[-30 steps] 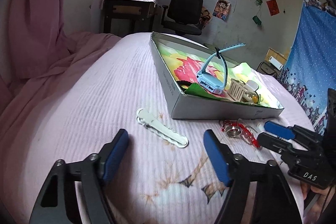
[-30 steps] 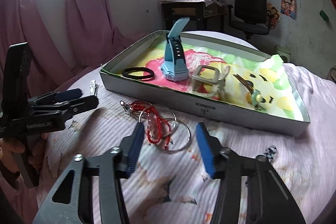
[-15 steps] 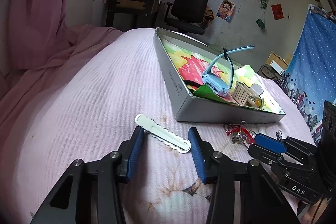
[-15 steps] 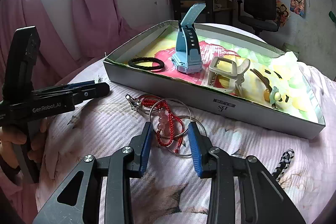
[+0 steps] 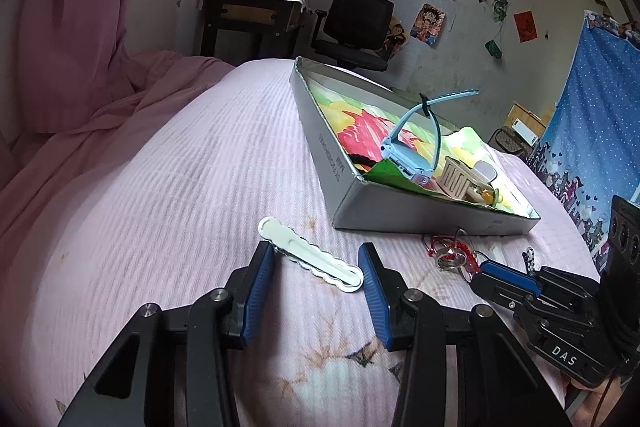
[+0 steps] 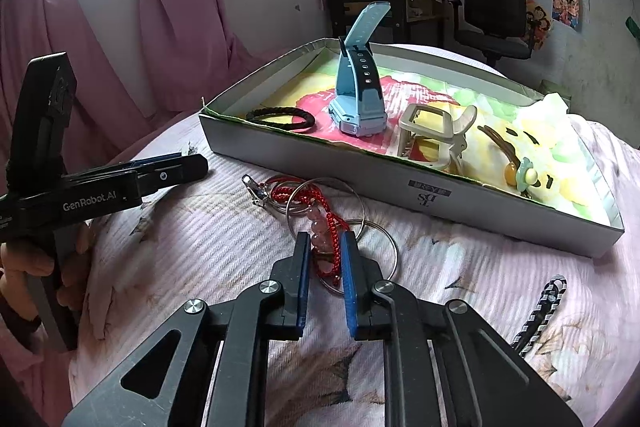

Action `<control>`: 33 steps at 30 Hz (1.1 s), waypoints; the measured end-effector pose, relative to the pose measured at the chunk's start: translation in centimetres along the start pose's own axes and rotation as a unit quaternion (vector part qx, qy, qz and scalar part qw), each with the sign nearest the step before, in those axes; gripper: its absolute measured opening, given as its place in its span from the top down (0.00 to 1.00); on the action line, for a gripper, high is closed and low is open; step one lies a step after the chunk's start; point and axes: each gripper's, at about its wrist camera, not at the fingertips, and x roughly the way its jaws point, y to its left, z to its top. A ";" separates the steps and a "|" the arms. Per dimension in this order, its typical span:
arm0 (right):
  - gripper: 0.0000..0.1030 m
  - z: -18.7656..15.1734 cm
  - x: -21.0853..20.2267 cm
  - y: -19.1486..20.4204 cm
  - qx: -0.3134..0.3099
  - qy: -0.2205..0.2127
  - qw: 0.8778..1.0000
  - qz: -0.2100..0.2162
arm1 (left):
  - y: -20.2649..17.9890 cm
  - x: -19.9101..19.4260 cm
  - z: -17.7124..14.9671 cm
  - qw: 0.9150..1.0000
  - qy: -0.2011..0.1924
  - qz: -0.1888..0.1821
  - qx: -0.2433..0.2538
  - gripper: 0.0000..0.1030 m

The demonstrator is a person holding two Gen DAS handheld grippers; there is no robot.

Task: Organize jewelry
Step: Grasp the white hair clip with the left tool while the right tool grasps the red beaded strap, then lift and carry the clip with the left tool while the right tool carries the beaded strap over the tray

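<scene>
- Bed point(image 5: 168, 187) – covered with a pink ribbed spread; it carries every item in the scene.
- Shallow box point(image 6: 400, 179) – grey-walled, lined with bright printed paper, lying on the bed just beyond both tools. It already holds a blue watch point(image 6: 360, 95), a black hair tie point(image 6: 280, 117), a beige claw clip point(image 6: 434, 131) and a small yellow-and-green piece whose kind cannot be told.
- Left hand-held gripper point(image 5: 316, 291) – fingers apart, low over the spread and straddling the white scalloped hair clip point(image 5: 310, 254), which lies flat between the blue pads; contact with either pad cannot be told.
- Right hand-held gripper point(image 6: 325, 267) – fingers nearly together around the red cord bracelet point(image 6: 326, 223) with its pink beads, which is tangled among thin metal rings point(image 6: 352, 223) on the spread near the box's front wall. Whether the pads already pinch the cord cannot be told.
- Step in hand, as judged: a two-handed pick-up of the loose pieces still outside the box.
- Next move, as judged: each tool needs a firm pinch on its thin, flat item, then a lift over the box wall – the rings may drag along with the cord.
</scene>
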 end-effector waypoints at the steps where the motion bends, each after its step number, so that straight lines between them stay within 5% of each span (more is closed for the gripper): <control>1: 0.87 -0.1 0.0 0.0 0.001 0.000 1.000 0.000 | 0.0 -0.1 -0.1 1.000 -0.002 -0.002 0.002 0.60; 16: 0.92 -0.8 -1.1 0.5 -0.011 -0.016 1.000 0.000 | -2.1 -2.4 -2.0 0.998 -0.021 -0.037 0.041 0.60; 33: 0.93 -1.3 -5.6 0.4 -0.005 -0.104 0.994 -0.021 | -4.9 -5.0 -3.6 0.993 -0.063 -0.076 0.066 0.60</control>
